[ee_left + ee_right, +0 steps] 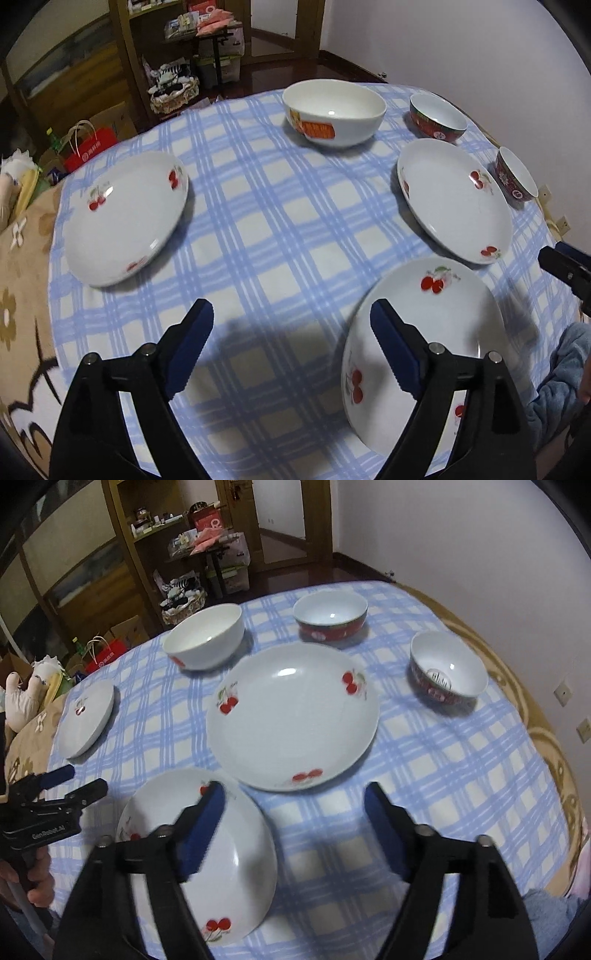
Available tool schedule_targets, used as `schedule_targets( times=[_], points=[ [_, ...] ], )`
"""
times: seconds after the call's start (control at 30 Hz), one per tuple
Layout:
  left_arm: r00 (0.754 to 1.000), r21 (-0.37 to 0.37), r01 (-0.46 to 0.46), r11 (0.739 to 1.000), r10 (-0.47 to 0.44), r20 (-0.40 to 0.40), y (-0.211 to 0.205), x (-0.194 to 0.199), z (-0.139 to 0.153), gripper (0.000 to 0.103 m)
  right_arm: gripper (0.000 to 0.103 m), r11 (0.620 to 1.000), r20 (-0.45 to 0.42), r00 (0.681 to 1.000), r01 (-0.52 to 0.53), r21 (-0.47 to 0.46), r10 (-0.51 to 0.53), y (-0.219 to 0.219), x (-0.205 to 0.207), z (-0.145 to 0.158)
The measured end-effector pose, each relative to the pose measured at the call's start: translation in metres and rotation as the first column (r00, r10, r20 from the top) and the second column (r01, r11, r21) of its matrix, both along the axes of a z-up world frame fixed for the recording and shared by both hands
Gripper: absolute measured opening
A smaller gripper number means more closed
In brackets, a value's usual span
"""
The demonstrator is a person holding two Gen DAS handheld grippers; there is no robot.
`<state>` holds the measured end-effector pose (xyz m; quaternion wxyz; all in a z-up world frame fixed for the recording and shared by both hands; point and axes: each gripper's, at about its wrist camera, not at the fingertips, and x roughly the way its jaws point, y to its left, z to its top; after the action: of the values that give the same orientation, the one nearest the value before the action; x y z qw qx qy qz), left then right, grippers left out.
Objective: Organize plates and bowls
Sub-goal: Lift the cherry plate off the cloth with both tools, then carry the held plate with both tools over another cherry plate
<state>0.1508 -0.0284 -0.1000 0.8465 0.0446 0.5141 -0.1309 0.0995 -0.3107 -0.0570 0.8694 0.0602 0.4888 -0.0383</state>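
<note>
So we've got both claws spread wide with nothing in them: left gripper (291, 325), right gripper (295, 805). The nearest cherry plate (221, 853) sits between them on the blue checked cloth (258, 229). Further out are two more cherry plates (125, 218) (295, 716), a white bowl (334, 110) and two red bowls (330, 616) (448, 674).

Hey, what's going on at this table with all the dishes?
A person is sorting dishes with a hand-held gripper in each hand. Both the left gripper and right gripper are open and empty above the checked cloth. Three cherry plates, a white bowl and two red bowls all sit separately, nothing stacked yet.
</note>
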Motion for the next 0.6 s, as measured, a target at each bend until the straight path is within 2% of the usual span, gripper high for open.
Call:
schedule_targets(
  times=[0.03,0.13,0.27,0.6],
  points=[
    [1.0,0.004,0.014,1.0,-0.014,0.01,-0.003,0.001,0.002,0.086,0.093,1.0,0.009,1.0,-0.005,-0.012,0.005,0.0,0.002,0.002],
    [0.999,0.038,0.023,0.999,-0.025,0.029,-0.011,0.011,0.01,0.086,0.093,0.999,0.037,0.999,-0.019,-0.042,0.021,-0.001,0.008,0.01],
    [0.999,0.031,0.035,0.999,-0.036,0.023,-0.024,0.029,0.02,0.086,0.094,0.996,0.054,0.998,-0.013,-0.09,0.018,-0.006,0.016,0.014],
    [0.995,0.041,0.102,0.994,-0.103,0.014,-0.074,0.059,0.029,0.086,0.094,0.997,0.015,0.999,0.05,-0.061,-0.049,-0.037,0.044,0.002]
  ],
)
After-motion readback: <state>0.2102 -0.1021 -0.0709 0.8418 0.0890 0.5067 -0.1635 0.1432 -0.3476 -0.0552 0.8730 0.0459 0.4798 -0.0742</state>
